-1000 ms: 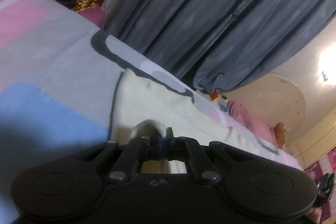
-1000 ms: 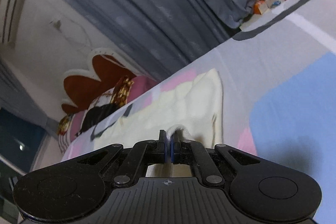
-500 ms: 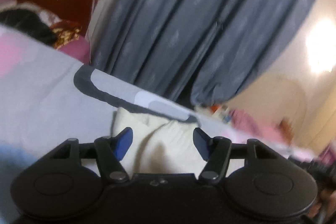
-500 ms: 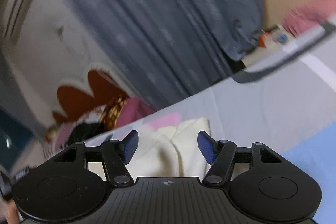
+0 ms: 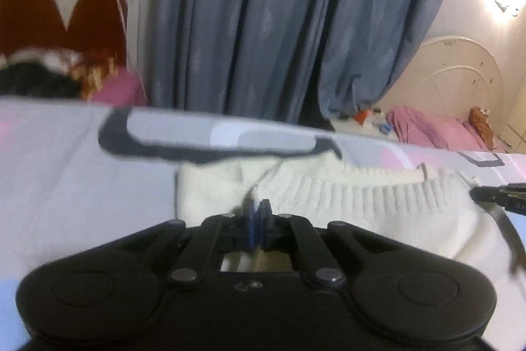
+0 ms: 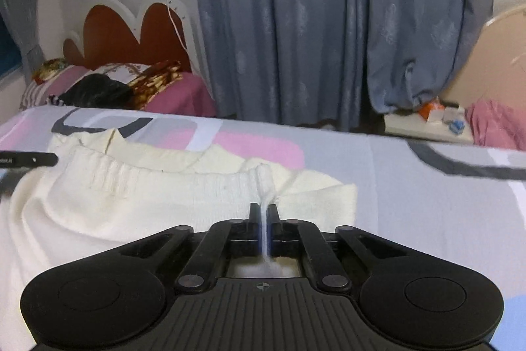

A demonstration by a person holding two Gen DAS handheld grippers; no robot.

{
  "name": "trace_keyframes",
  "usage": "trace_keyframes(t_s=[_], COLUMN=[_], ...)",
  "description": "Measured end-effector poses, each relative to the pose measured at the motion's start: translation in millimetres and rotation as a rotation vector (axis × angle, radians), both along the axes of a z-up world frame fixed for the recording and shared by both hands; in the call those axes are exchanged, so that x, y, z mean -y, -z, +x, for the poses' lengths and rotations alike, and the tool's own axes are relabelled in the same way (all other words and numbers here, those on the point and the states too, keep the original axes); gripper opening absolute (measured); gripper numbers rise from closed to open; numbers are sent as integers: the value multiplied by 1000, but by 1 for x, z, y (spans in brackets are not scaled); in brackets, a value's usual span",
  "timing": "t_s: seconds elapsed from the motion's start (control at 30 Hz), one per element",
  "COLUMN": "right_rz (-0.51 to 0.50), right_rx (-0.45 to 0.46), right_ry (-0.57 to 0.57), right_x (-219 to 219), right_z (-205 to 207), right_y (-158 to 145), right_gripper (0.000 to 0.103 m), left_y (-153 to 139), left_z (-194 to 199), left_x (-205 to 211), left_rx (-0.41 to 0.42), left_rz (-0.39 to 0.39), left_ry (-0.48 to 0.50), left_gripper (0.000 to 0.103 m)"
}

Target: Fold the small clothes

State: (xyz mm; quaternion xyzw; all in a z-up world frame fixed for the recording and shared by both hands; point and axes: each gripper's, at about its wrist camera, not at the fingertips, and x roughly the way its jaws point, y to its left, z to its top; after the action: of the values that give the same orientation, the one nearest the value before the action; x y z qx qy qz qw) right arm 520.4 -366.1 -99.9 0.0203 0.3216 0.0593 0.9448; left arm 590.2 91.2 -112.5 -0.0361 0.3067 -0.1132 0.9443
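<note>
A cream knit sweater (image 5: pixel 361 196) lies flat on the patterned bed sheet (image 5: pixel 82 186), its ribbed band running across the view. My left gripper (image 5: pixel 258 209) is shut, pinching a small ridge of the knit near the band's left end. In the right wrist view the same sweater (image 6: pixel 148 196) spreads to the left, and my right gripper (image 6: pixel 263 209) is shut on a thin raised fold at the band's right end. Each gripper's tip shows at the edge of the other's view: the right gripper (image 5: pixel 476 194) and the left gripper (image 6: pixel 54 159).
The sheet (image 6: pixel 427 203) has pink, grey and blue patches. Behind it hang blue-grey curtains (image 5: pixel 263 22). A scalloped headboard (image 6: pixel 131 32) with piled pillows (image 6: pixel 164 87) stands far left. A cluttered nightstand (image 6: pixel 427 124) and a pink-covered bed (image 5: pixel 437 130) sit far right.
Both grippers let go of the sweater, opened wide, rolled level, and have shut again on the knit at the ribbed band.
</note>
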Motion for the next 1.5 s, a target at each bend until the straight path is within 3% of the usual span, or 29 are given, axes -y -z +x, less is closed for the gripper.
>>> trace_keyframes(t_s=[0.17, 0.23, 0.4, 0.53, 0.57, 0.6, 0.63, 0.67, 0.73, 0.87, 0.97, 1.03, 1.13, 1.2, 1.27, 1.33, 1.4, 1.5], right_rz=[12, 24, 8, 6, 12, 14, 1, -28, -54, 22, -10, -61, -91, -77, -72, -10, 26, -1], right_rx=[152, 183, 67, 27, 20, 16, 14, 19, 90, 83, 21, -2, -29, -50, -27, 50, 63, 50], right_ry=[45, 78, 96, 92, 90, 95, 112, 146, 167, -12, -109, -89, 123, 191, 201, 170, 86, -66], right_x=[6, 11, 10, 13, 15, 16, 15, 13, 2, -45, -81, -81, -32, -6, -5, -9, -29, -75], right_z=[-20, -22, 0, 2, 3, 2, 1, -4, -12, -1, 11, 14, 11, 8, 0, -19, -30, -39], right_y=[-14, -14, 11, 22, 23, 20, 17, 10, -5, -15, -4, 4, 13, 15, 5, -10, -17, -15], right_gripper=[1, 1, 1, 1, 1, 1, 2, 18, 47, 46, 45, 45, 45, 43, 43, 43, 43, 43], left_y=[-14, -7, 11, 12, 12, 10, 5, -1, -13, -12, 1, 8, 18, 13, 1, -10, -14, -4], left_z=[-27, -14, 10, 15, 15, 14, 11, 4, -9, -9, -3, 1, -3, -5, -16, -31, -44, -53], left_x=[-6, -2, 11, 7, 5, 4, 6, 11, 32, 97, 118, 99, 47, 22, 22, 38, 63, 101], left_rx=[222, 173, 38, 4, -4, -9, -8, 24, 110, 86, 50, 28, 53, 40, 97, 154, 169, 127], left_rz=[-45, -19, 46, 37, 34, 32, 45, 72, 103, 127, 200, 213, 240, 128, 144, 128, 134, 169], left_ry=[-79, -112, -126, -118, -115, -122, -138, -151, -76, 99, 117, 52, -98, -129, -152, -87, -2, 95], left_gripper=[2, 2, 2, 6, 10, 32, 67, 77, 73, 74, 76, 80, 86, 82, 80, 82, 83, 82])
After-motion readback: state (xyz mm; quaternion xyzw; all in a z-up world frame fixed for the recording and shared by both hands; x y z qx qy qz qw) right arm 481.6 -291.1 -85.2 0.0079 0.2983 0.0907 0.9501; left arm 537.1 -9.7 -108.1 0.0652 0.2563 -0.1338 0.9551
